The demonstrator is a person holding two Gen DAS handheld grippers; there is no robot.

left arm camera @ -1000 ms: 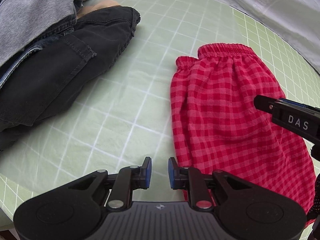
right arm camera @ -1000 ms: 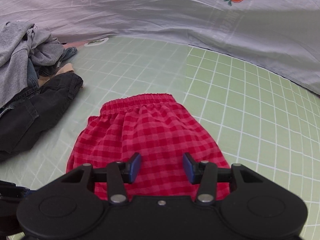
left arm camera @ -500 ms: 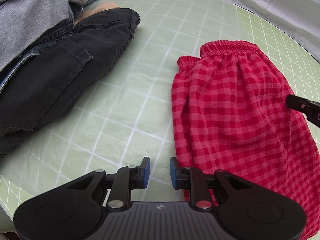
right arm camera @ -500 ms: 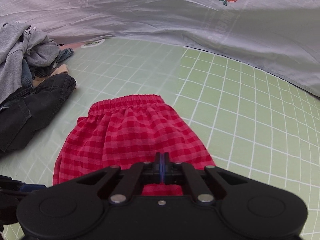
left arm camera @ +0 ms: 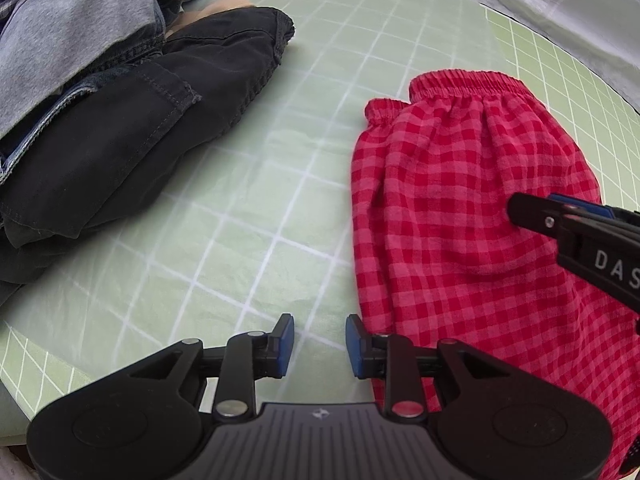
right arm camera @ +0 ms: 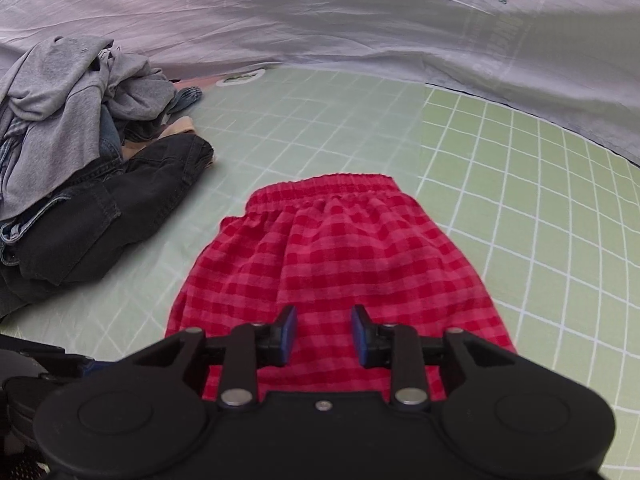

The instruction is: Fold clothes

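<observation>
Red checked shorts (left arm camera: 460,208) lie flat on the green grid mat (left arm camera: 248,220), elastic waistband at the far end; they also show in the right wrist view (right arm camera: 340,252). My left gripper (left arm camera: 319,340) is open and empty, just above the mat at the shorts' left edge. My right gripper (right arm camera: 324,334) is open and empty, hovering over the near part of the shorts. Its fingers (left arm camera: 536,212) show at the right of the left wrist view, above the shorts.
A pile of clothes lies at the left: black trousers (left arm camera: 120,152), jeans and a grey sweatshirt (right arm camera: 68,92). A grey sheet with a carrot print (right arm camera: 400,32) runs along the far side of the mat (right arm camera: 540,200).
My right gripper shut half a second ago and has opened again, now a little farther over the shorts. My left gripper has opened slightly wider. The shorts have not moved.
</observation>
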